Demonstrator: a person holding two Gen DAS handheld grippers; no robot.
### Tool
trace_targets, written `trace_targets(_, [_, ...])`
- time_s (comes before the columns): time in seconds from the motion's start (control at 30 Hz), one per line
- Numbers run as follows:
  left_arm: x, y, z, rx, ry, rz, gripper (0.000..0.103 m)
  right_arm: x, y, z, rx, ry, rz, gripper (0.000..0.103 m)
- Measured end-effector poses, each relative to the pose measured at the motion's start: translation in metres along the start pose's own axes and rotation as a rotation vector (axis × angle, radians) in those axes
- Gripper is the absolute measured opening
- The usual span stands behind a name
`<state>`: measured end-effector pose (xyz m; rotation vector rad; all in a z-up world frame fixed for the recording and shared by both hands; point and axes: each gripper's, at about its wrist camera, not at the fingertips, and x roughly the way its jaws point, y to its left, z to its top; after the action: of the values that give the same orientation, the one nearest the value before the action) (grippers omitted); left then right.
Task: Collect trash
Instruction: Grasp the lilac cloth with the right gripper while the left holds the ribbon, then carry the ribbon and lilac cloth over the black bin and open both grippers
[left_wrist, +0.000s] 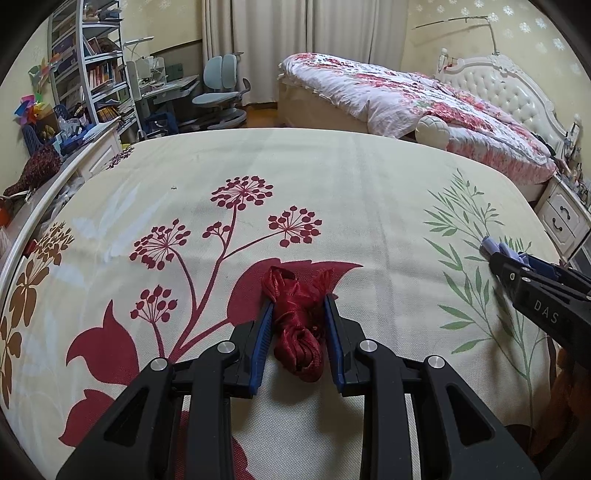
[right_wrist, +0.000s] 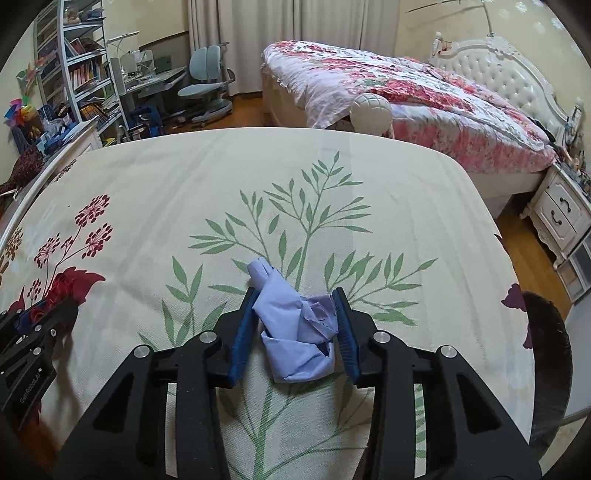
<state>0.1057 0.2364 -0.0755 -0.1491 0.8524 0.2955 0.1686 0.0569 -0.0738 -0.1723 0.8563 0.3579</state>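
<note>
we count two scraps on the cream floral bed cover (left_wrist: 332, 177): one red ribbon bundle (left_wrist: 295, 317) and one crumpled blue cloth (right_wrist: 295, 332). our left hand-held gripper (left_wrist: 299, 301) is clamped narrow on the ribbon. our right hand-held gripper (right_wrist: 295, 297) pinches the cloth. only the right view shows the cloth whole; the left shows the ribbon whole.

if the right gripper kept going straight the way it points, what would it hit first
Probably the crumpled blue cloth already between the jaws of the right gripper, and just beyond it the floral bedspread it lies on. Nothing else shows in that line, though depth is hard to judge here.
</note>
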Motion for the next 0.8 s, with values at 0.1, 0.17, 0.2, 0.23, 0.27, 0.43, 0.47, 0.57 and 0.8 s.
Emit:
trace_targets(0.1, [0.000,0.000,0.000,0.002,0.000,0.000,0.029,-0.002,0.000,-0.002,-0.009,-0.002,-0.003,0.039])
trace_targets(0.17, [0.000,-0.001,-0.001,0.003,0.000,0.001,0.029,-0.003,0.000,-0.004,-0.014,-0.001,0.007,0.040])
trace_targets(0.2, [-0.001,-0.001,-0.001,0.004,0.000,0.001,0.029,-0.004,-0.001,-0.005,-0.014,0.001,0.017,0.043])
trace_targets(0.23, [-0.001,-0.001,-0.001,0.004,0.000,0.002,0.029,-0.004,-0.001,-0.005,-0.012,-0.001,0.016,0.044])
trace_targets(0.27, [-0.001,0.000,-0.001,0.005,-0.001,0.003,0.029,-0.004,-0.001,-0.006,-0.012,-0.001,0.010,0.043])
trace_targets(0.43, [-0.001,-0.002,0.000,0.004,-0.001,0.004,0.029,-0.006,-0.001,-0.006,-0.014,-0.008,0.006,0.038])
trace_targets(0.47, [-0.002,-0.001,0.000,0.004,0.000,0.005,0.029,-0.007,-0.001,-0.006,-0.014,-0.008,0.008,0.038])
trace_targets(0.57, [-0.002,-0.003,0.000,0.007,-0.005,0.007,0.029,-0.010,-0.003,-0.009,-0.004,-0.013,0.010,0.038])
trace_targets(0.8, [-0.007,-0.012,-0.002,0.018,-0.016,0.000,0.029,-0.022,-0.010,-0.022,0.010,-0.025,0.002,0.038])
